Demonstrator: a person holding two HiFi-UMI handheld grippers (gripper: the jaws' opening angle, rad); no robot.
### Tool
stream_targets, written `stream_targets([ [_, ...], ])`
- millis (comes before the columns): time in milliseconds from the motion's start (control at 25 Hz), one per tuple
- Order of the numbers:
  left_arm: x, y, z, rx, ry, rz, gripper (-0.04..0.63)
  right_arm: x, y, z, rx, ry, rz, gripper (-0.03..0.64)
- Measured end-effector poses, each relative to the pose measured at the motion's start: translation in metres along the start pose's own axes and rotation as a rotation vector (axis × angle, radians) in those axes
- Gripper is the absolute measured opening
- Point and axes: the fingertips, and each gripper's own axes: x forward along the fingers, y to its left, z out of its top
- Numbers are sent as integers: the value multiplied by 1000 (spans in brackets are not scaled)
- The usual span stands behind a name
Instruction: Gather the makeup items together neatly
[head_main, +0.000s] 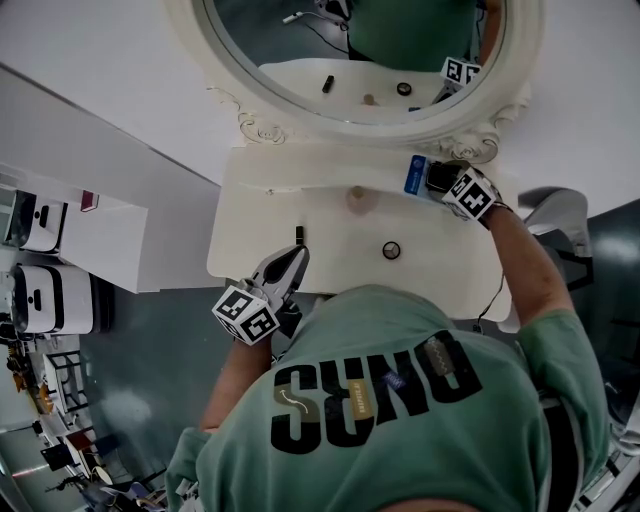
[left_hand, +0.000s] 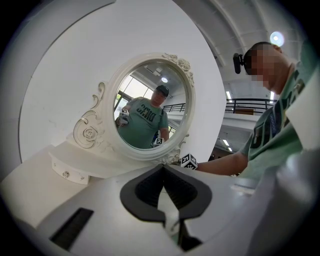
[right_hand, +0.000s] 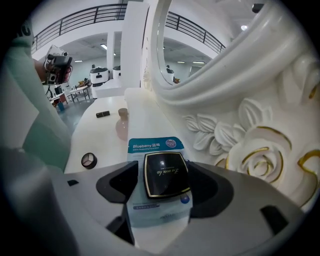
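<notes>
On the white vanity table (head_main: 260, 215) my right gripper (head_main: 437, 178) sits at the back right, close under the mirror frame. Its jaws are shut on a square black compact (right_hand: 166, 174) with a gold rim, which rests over a blue Blueberry sachet (right_hand: 152, 145). A pink bottle (head_main: 357, 198) stands mid-table, a round eyeshadow pot (head_main: 391, 250) lies nearer the front, and a black lipstick (head_main: 299, 234) lies to the left. My left gripper (head_main: 287, 268) hovers at the front edge near the lipstick, shut and empty, its tips (left_hand: 163, 169) pointing toward the mirror.
The ornate oval mirror (head_main: 360, 60) rises along the table's back, and its carved roses (right_hand: 260, 150) stand right beside my right gripper. A small drawer with knobs (left_hand: 67, 172) sits under the mirror's left side. White machines (head_main: 40, 300) stand on the floor at the left.
</notes>
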Motion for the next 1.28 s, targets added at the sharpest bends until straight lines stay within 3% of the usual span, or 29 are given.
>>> stream_targets([
  [160,-5,-1,-1,3,3,5,-2,2,-1,-4,5,9,-20,332],
  [440,-13,0,-3,6,4,12,-2,9,-10,-12,178,-11,48,351],
  [720,-21,3,-1,2,-13,21,-2,-4,-3,4,86,-54,20,304],
  [1040,-33,28,3,-18,-34,-6,-2,-21,97,91,-42,-175,120,302],
  [1280,-55,58,4,-36,-12,-44,-2,33,211,119,-123,-129,237,302],
])
